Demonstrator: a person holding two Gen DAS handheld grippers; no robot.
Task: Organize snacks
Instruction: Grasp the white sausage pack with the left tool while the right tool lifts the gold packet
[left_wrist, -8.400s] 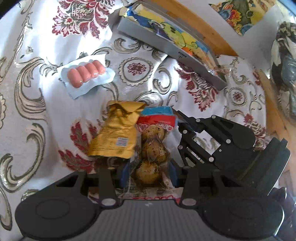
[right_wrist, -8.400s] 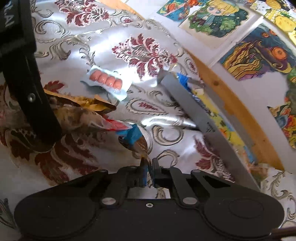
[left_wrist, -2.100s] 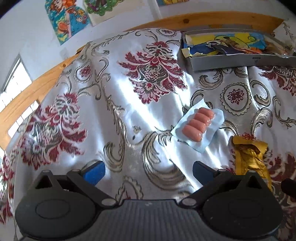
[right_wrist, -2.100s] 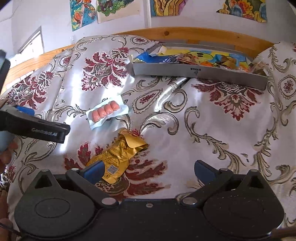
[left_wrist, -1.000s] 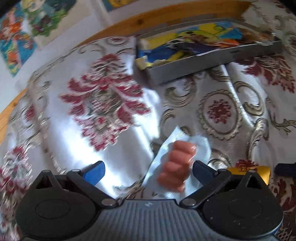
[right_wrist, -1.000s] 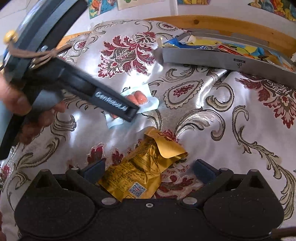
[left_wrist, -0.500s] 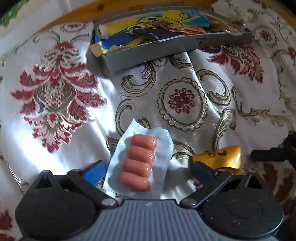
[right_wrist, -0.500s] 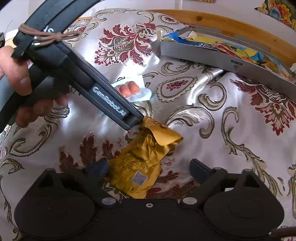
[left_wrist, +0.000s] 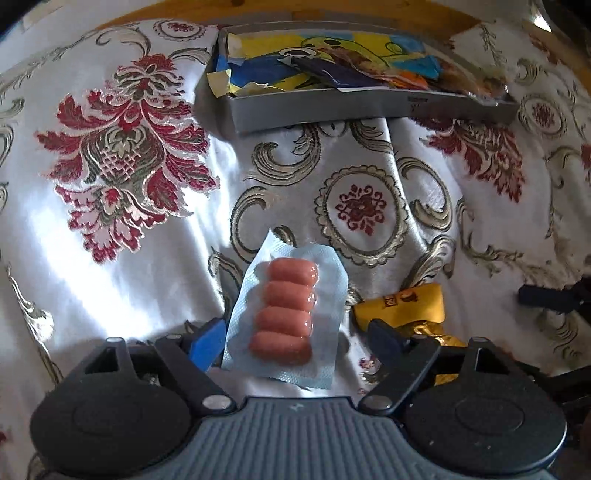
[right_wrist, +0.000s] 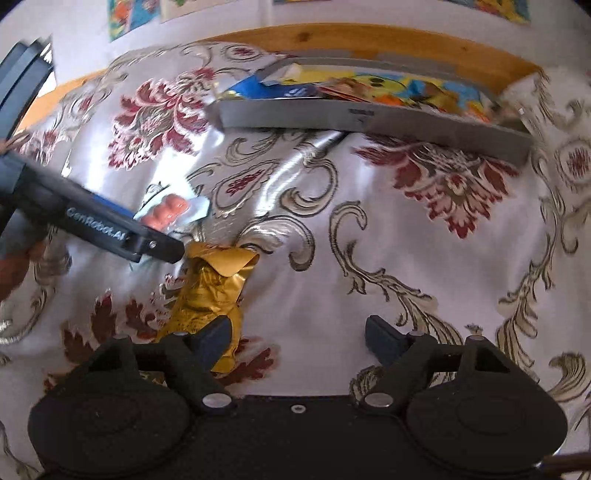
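My left gripper (left_wrist: 291, 341) is spread wide, its two fingers flanking a sealed sausage pack (left_wrist: 286, 312) that lies flat on the patterned satin cloth (left_wrist: 129, 236). I judge the pack light and slick: four soft sausages under thin film. I would pinch across the plump middle, since the flat blue border would likely slip. My right gripper (right_wrist: 297, 338) is also spread, holding nothing, with a crinkled gold pouch (right_wrist: 208, 291) beside its left finger. The grey tray (left_wrist: 369, 107) of snacks sits further back.

Bare cloth (right_wrist: 369, 258) toward grey tray (right_wrist: 369, 118) — gold packet (right_wrist: 210, 291) crowds left gripper (left_wrist: 295, 339)
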